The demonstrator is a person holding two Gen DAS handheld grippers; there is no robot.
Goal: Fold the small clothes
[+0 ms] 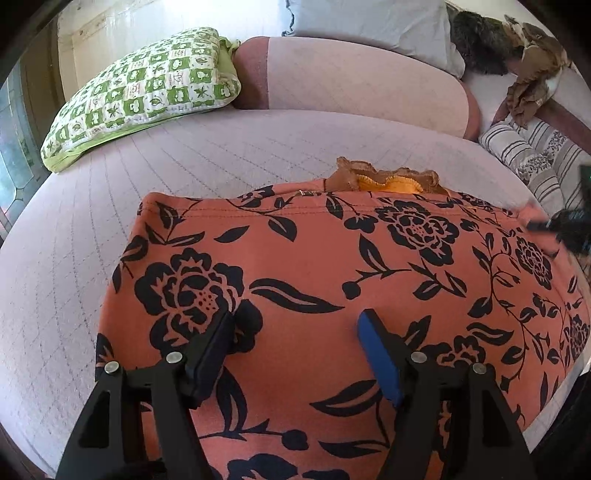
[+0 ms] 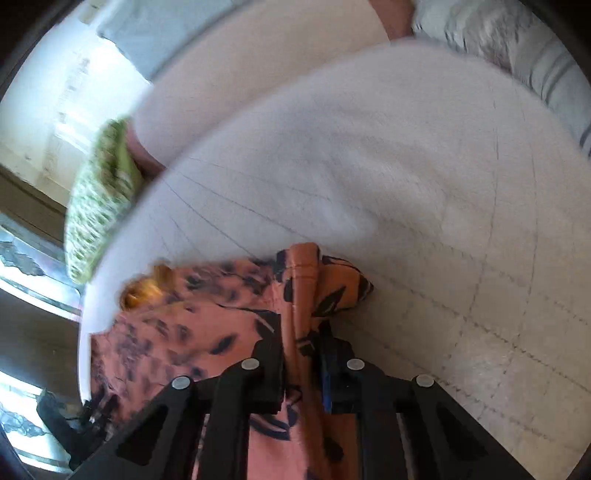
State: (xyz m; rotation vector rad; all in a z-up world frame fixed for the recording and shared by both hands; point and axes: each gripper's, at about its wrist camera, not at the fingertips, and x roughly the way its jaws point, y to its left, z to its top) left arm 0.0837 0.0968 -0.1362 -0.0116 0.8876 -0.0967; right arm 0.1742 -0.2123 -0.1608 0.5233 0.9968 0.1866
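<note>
An orange garment with a black flower print [image 1: 332, 266] lies spread on the pale quilted bed [image 1: 74, 288]. A brown and yellow garment [image 1: 388, 181] peeks out at its far edge. My left gripper [image 1: 295, 321] is open just above the orange cloth, empty. My right gripper [image 2: 303, 350] is shut on a bunched edge of the orange garment [image 2: 306, 280], lifted off the bed; the view is blurred. The right gripper also shows in the left wrist view [image 1: 561, 225] at the garment's right corner.
A green checked pillow [image 1: 147, 92] lies at the far left. A pink bolster [image 1: 351, 85] and a pale blue pillow [image 1: 369, 26] are at the back. Striped cushions [image 1: 535, 158] and brown clothes [image 1: 528, 74] lie at the far right.
</note>
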